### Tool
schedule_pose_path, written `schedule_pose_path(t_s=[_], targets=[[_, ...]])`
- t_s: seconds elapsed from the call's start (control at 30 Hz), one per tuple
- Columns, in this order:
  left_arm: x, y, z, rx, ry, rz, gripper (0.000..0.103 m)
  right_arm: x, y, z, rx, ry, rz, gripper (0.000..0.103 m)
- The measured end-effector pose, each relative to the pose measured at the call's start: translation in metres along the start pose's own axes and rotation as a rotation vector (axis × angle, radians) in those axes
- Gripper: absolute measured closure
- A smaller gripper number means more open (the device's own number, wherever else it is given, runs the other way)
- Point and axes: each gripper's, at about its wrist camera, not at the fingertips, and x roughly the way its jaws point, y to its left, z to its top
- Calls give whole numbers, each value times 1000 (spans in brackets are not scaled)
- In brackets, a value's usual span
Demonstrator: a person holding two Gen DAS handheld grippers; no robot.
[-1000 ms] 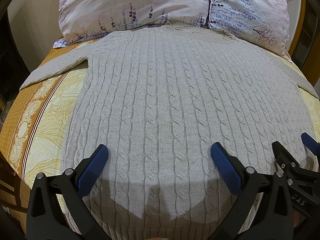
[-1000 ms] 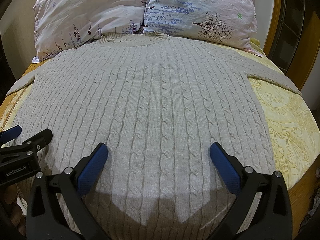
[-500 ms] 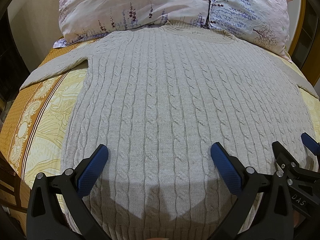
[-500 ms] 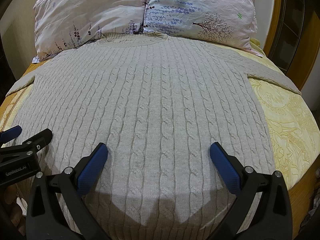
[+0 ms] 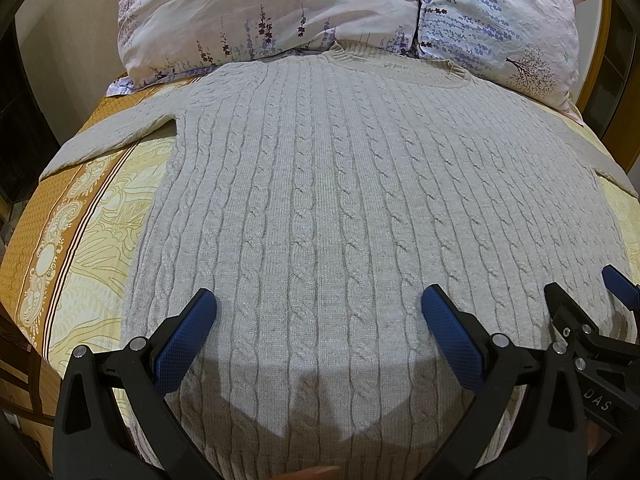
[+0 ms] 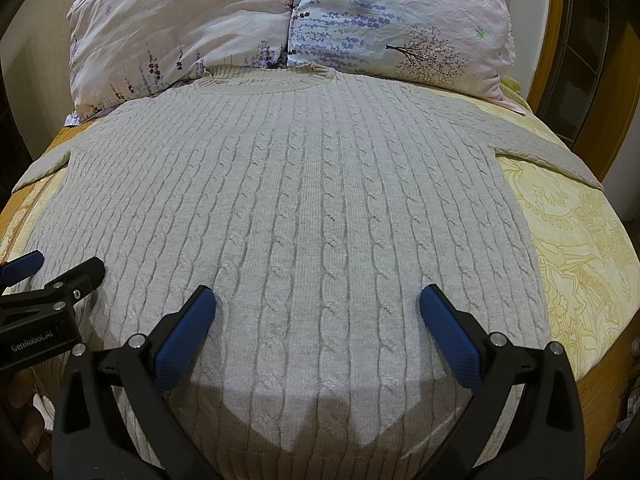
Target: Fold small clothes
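Observation:
A light grey cable-knit sweater [image 5: 340, 200] lies flat on the bed, collar toward the pillows, sleeves spread to both sides; it also shows in the right wrist view [image 6: 304, 208]. My left gripper [image 5: 318, 320] hovers open and empty over the sweater's lower left part. My right gripper [image 6: 318, 320] hovers open and empty over its lower right part. The right gripper's fingers [image 5: 568, 312] show at the right edge of the left wrist view. The left gripper's fingers [image 6: 80, 276] show at the left edge of the right wrist view.
Two floral pillows [image 5: 260, 12] [image 6: 400, 20] lie at the head of the bed. A yellow patterned bedsheet [image 6: 572, 248] with an orange border [image 5: 44, 240] covers the mattress. A wooden headboard [image 6: 560, 40] stands at the far right.

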Motion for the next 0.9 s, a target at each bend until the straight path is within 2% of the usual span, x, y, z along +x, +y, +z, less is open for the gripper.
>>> schedule_pose_path(t_s=[0.47, 0.73, 0.9], targets=[[1, 3, 0, 9, 10, -6, 1, 3, 0, 7, -31, 35, 23, 2], [4, 0, 8, 46, 28, -27, 1, 8, -10, 12, -123, 9, 127, 2], [12, 2, 23, 57, 53, -50, 1, 13, -31, 27, -70, 15, 194, 2]])
